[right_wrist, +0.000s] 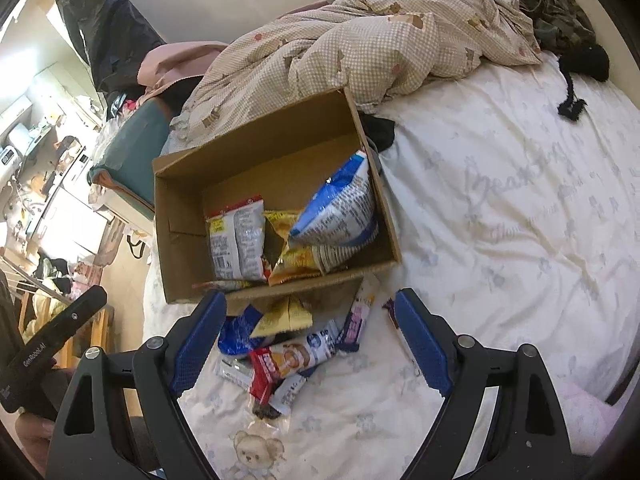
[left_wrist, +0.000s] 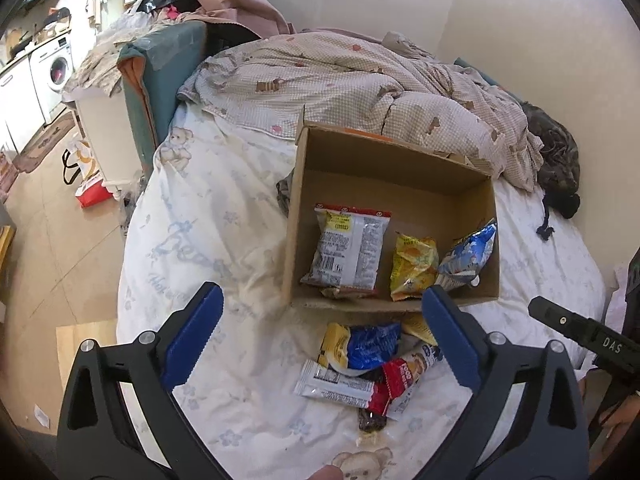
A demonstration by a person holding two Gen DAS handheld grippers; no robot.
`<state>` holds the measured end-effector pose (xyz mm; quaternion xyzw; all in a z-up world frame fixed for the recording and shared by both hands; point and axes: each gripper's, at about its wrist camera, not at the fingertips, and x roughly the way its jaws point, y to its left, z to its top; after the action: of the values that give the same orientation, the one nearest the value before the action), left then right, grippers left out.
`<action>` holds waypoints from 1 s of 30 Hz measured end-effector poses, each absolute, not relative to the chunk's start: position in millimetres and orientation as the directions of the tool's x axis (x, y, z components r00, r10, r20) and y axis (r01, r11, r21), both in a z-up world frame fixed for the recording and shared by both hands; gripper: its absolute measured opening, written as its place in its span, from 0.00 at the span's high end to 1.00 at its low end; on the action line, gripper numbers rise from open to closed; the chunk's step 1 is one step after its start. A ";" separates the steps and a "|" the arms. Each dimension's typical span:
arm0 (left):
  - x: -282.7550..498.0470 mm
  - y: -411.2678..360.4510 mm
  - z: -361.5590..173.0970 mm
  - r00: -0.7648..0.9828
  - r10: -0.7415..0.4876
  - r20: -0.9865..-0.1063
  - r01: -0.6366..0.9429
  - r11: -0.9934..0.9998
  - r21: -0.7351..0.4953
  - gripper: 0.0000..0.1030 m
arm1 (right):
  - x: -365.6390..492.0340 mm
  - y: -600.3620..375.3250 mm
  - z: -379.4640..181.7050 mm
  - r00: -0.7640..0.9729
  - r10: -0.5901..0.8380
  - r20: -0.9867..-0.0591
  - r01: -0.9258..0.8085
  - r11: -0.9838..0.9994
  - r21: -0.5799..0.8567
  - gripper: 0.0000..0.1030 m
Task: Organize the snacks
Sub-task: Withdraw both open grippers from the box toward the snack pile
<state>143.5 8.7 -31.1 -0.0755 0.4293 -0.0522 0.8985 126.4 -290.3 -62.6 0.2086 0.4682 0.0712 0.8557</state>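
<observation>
Snacks heaped near us on the sheet, three bags already in the box. We hold left gripper and right gripper spread, empty. Risk: overlapping wrappers, so one pinch may snag two.

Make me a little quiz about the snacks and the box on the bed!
1. True or false: the cardboard box is closed with a lid.
2. How many snack bags lie inside the box: A) none, B) three, C) ten?
3. Fill in: the pile of snacks not yet packed lies on the ____, just in front of the box.

Key
1. False. It is open at the top.
2. B: a white bag, a yellow bag and a blue bag.
3. Bed. The left gripper and right gripper are both open and empty above the pile.
</observation>
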 end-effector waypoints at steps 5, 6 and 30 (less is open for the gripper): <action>132.9 10.1 -34.8 0.618 -0.146 -0.773 0.018 0.985 -0.172 0.04 | 116.4 -291.8 -63.8 0.549 0.323 -0.771 0.080 0.897 0.434 0.14; 130.5 9.5 -35.6 0.617 -0.136 -0.775 0.013 0.987 -0.162 0.04 | 115.1 -291.9 -63.8 0.548 0.324 -0.771 0.080 0.897 0.434 0.14; 139.6 -3.9 -106.0 0.403 -0.141 -0.904 -0.052 0.983 -0.176 0.05 | 98.8 -322.3 -88.3 0.479 0.307 -0.822 0.197 0.875 0.442 0.14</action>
<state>139.6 -3.9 -106.0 -0.0883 0.5457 -0.0266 0.8329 98.8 -322.3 -88.3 0.2474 0.5092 0.0336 0.8236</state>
